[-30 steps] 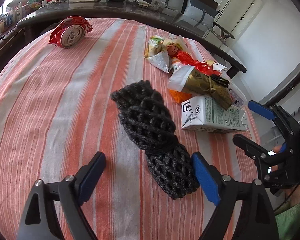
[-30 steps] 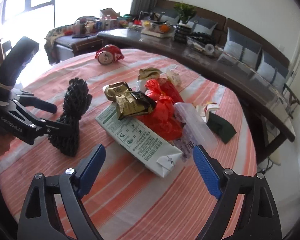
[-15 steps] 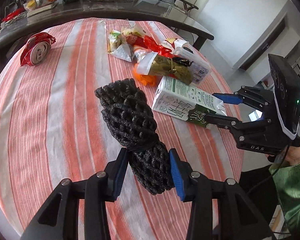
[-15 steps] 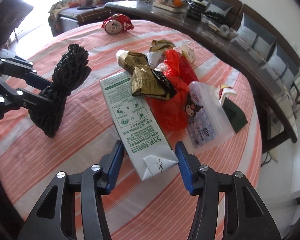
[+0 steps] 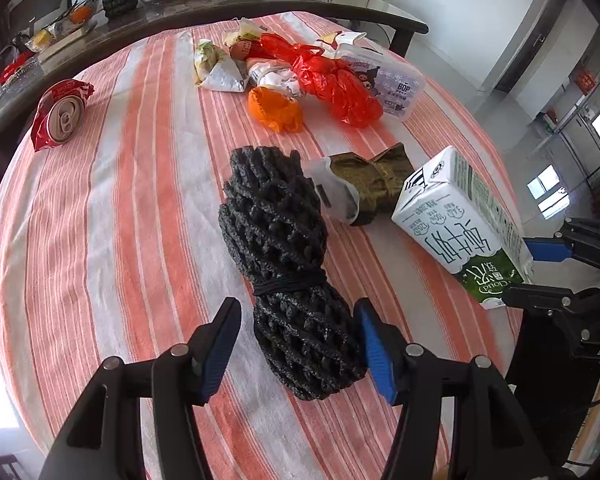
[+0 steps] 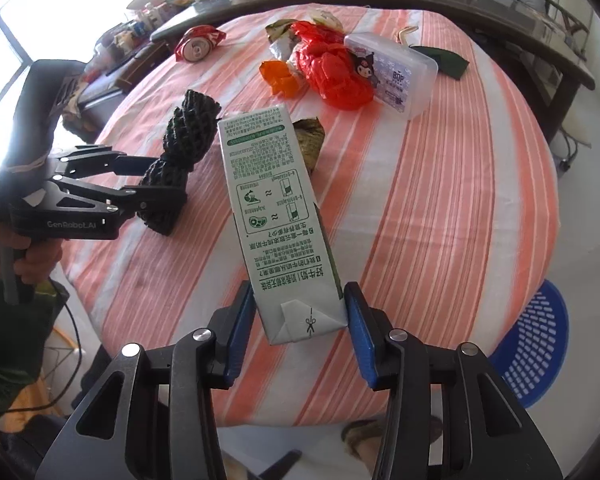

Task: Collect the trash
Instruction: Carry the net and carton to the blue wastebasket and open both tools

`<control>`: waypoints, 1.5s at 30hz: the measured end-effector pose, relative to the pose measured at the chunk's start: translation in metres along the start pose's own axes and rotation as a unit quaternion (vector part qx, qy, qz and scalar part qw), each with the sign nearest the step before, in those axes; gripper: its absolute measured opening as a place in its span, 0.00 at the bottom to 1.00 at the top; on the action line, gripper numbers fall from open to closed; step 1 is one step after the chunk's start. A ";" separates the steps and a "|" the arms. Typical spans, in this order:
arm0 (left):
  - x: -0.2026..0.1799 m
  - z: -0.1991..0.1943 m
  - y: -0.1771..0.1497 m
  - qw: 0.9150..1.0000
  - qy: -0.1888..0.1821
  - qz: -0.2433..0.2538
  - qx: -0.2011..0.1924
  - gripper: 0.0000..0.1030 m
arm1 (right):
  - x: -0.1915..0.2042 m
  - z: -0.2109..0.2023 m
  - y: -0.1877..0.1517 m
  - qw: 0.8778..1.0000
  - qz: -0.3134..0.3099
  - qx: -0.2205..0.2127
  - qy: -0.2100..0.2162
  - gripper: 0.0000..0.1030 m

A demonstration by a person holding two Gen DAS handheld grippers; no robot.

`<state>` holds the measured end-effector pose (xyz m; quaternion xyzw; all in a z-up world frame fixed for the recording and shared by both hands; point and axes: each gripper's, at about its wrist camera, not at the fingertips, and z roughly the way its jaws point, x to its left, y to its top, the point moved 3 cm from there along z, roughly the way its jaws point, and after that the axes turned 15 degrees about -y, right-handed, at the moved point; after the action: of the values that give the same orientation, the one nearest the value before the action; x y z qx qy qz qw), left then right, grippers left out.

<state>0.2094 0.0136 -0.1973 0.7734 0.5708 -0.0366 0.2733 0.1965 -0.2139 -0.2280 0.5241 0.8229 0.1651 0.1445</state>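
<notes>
Right gripper (image 6: 298,320) is clamped on the milk carton (image 6: 278,216), lifted above the striped worktop (image 6: 440,184); left gripper (image 5: 296,340) straddles the black foam net (image 5: 284,248), fingers apart, net lying on the worktop

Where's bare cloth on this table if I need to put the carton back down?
Free: the wide stretch between the crushed can and the black mesh bundle, and the near right part of the tablecloth beside the milk carton, below the plastic box. Crowded: the far middle, around the red bag.
</notes>
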 end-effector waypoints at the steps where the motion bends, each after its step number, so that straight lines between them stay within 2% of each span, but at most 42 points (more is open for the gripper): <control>1: 0.001 -0.002 -0.001 1.000 0.001 -0.003 -0.005 0.60 | 0.002 -0.001 0.003 1.000 -0.010 -0.002 -0.008 0.46; 2: 0.002 -0.005 -0.002 1.000 0.001 -0.006 -0.009 0.60 | 0.005 -0.002 0.007 1.000 -0.021 -0.004 -0.015 0.47; 4: 0.006 -0.011 -0.004 1.000 0.005 -0.010 -0.016 0.60 | 0.008 -0.001 0.016 0.999 -0.039 -0.003 -0.025 0.58; 10: 0.012 -0.022 -0.009 0.999 0.006 -0.019 -0.032 0.60 | 0.021 0.017 0.049 0.994 -0.084 0.003 -0.076 0.60; 11: 0.011 -0.021 -0.008 0.999 0.005 -0.021 -0.037 0.57 | 0.024 0.019 0.053 0.992 -0.093 0.001 -0.082 0.60; 12: 0.010 -0.024 -0.010 0.999 0.003 -0.020 -0.045 0.44 | 0.026 0.020 0.056 0.991 -0.101 -0.003 -0.090 0.55; 13: 0.009 -0.028 -0.012 0.999 -0.002 -0.018 -0.051 0.37 | 0.029 0.019 0.058 0.990 -0.106 -0.007 -0.098 0.39; 15: 0.006 -0.031 -0.013 0.998 -0.005 -0.014 -0.066 0.35 | 0.027 0.014 0.060 0.990 -0.094 -0.015 -0.103 0.39; 20: -0.006 -0.051 -0.019 0.995 -0.028 -0.006 -0.092 0.33 | 0.021 -0.007 0.056 0.994 -0.056 -0.033 -0.086 0.38; 25: -0.050 -0.062 -0.013 0.992 -0.059 0.030 -0.105 0.33 | -0.005 -0.024 0.057 0.997 0.007 -0.049 -0.060 0.38; 29: -0.101 -0.047 0.005 0.990 -0.087 0.064 -0.094 0.32 | -0.043 -0.035 0.048 0.995 0.051 -0.064 -0.052 0.39; 33: -0.160 -0.013 0.030 0.985 -0.121 0.093 -0.074 0.33 | -0.104 -0.046 0.025 0.990 0.104 -0.074 -0.061 0.39; 39: -0.255 0.062 0.057 0.977 -0.168 0.129 -0.021 0.33 | -0.217 -0.047 -0.031 0.971 0.197 -0.059 -0.123 0.39; 42: -0.296 0.103 0.064 0.973 -0.176 0.147 0.007 0.33 | -0.261 -0.035 -0.054 0.962 0.222 -0.039 -0.153 0.39; 45: -0.321 0.144 0.075 0.972 -0.179 0.148 0.028 0.33 | -0.300 -0.014 -0.075 0.954 0.244 -0.011 -0.171 0.39</control>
<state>0.2026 -0.3450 -0.1723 0.8376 0.3904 -0.1497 0.3517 0.2520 -0.5180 -0.2276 0.7279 0.6310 0.1120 0.2440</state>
